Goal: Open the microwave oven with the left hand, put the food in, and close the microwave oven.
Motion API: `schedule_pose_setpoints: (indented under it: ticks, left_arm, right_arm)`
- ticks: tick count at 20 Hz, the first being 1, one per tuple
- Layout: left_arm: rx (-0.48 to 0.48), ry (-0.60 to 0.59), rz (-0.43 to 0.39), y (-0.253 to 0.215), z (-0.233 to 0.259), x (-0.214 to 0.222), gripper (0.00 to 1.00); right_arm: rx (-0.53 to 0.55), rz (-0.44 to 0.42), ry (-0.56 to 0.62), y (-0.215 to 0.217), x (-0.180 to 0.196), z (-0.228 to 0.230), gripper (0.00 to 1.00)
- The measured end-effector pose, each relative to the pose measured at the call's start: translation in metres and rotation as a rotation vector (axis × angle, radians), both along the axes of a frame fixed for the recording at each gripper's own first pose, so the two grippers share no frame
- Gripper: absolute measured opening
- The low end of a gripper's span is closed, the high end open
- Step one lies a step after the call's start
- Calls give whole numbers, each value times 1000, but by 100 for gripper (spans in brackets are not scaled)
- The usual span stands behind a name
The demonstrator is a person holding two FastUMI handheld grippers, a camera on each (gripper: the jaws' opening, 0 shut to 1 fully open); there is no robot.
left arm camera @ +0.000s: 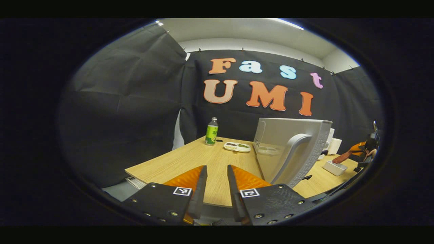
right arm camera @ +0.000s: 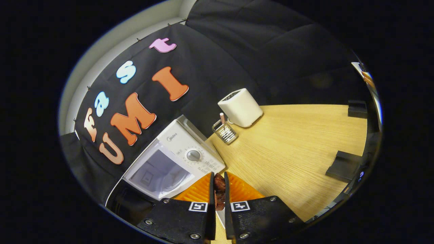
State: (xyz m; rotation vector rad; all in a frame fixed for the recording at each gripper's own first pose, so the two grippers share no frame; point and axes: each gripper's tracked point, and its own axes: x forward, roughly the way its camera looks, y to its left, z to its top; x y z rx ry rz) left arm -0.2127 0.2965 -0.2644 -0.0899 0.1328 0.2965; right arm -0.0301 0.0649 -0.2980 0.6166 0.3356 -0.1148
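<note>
Pinching a dark brown, lumpy piece of food (right arm camera: 219, 189), the right hand-held gripper (right arm camera: 219, 184) hovers near the boxy white microwave oven (right arm camera: 176, 159), its door open; the left hand-held gripper (left arm camera: 216, 176) gapes empty over the pale woodgrain table (left arm camera: 190, 159).

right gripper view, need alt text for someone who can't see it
The right gripper pinches a dark brown piece of food between its fingers, above a wooden table. Ahead stands a white microwave oven with its door swung open. Farther back sit a white toaster and a small wire rack.
</note>
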Motion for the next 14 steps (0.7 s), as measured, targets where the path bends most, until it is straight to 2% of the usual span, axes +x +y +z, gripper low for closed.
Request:
schedule_pose_setpoints:
  ticks: [6, 7, 8, 11, 12, 14]
  left_arm:
    - [-6, 4, -20, 5, -3, 12, 36]
    - [-6, 7, -23, 6, -3, 13, 39]
    - [-5, 9, -24, 8, -3, 15, 36]
    - [14, 17, -20, 15, -3, 17, 36]
    - [23, 18, -18, 17, -1, 18, 39]
    - [36, 17, -10, 21, 2, 19, 37]
  right_arm:
    - [29, 98, -98, 67, 17, 52, 10]
    - [39, 120, -109, 84, 21, 56, 10]
    - [50, 143, -118, 100, 28, 60, 10]
    - [94, 193, -128, 146, 47, 63, 10]
    - [111, 203, -130, 160, 53, 62, 10]
    - [131, 221, -124, 185, 68, 56, 10]
